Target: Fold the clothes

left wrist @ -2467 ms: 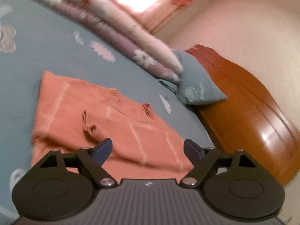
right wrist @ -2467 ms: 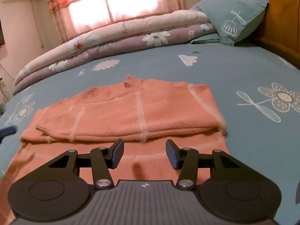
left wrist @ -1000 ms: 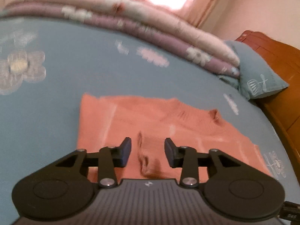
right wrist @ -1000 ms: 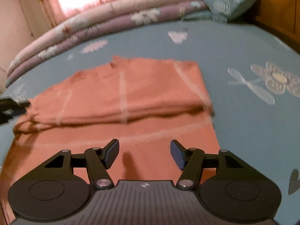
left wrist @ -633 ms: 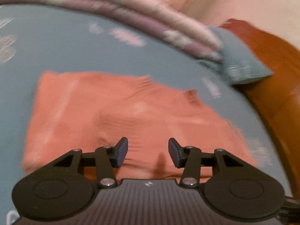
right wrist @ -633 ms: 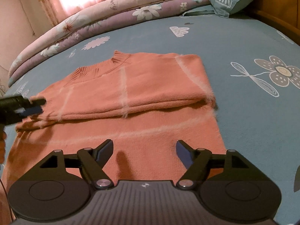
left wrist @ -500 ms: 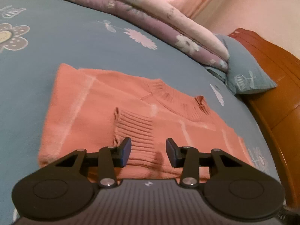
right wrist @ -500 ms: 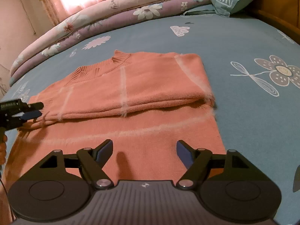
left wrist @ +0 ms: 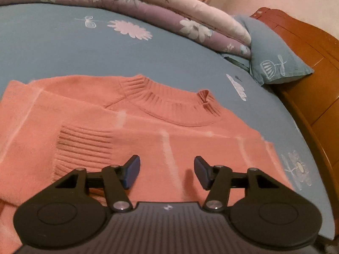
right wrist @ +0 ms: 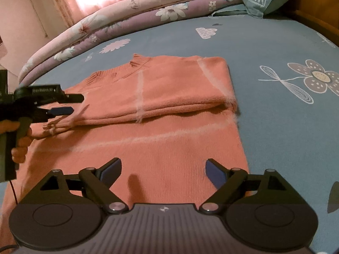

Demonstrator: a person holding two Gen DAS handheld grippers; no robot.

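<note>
Salmon-orange knitted sweater with pale cross-stripes [right wrist: 161,114]: spread flat on blue flower-printed bed sheet [right wrist: 286,42], collar end toward the rolled quilt, hem end nearest the right camera. At far left of the right wrist view: left gripper [right wrist: 70,104], held in a hand [right wrist: 19,139], poised over the sweater's left edge beside the ribbed sleeve cuff [left wrist: 84,146]; fingers [left wrist: 132,172] parted, having just been opening, nothing between them, no pad pressing on cloth. In the left wrist view: ribbed round collar [left wrist: 169,103] lying flat and centred, cuff folded in across the chest, both sleeves apparently tucked inward. Centre: upper portion already doubled into a thick layered band, its folded edge running across the garment; lower single-layer panel exposed below it. Lower centre to right: right gripper [right wrist: 163,172] hovering over the hem panel, fingers spread wide, also having just been opening, empty. Beyond, at right: blue pillow with white line drawings [left wrist: 273,61] against polished brown wooden headboard [left wrist: 313,67]; pink and mauve floral quilt [right wrist: 135,10] along the back. Step in hand, as judged: sleeve fold finished and let go, both grippers released and repositioning for the crosswise fold. Next move calls for: lowering both grippers to the hem corners, pinching through the single layer only, lifting evenly and carrying the hem up to the collar without dragging the tucked sleeves out of place.
</note>
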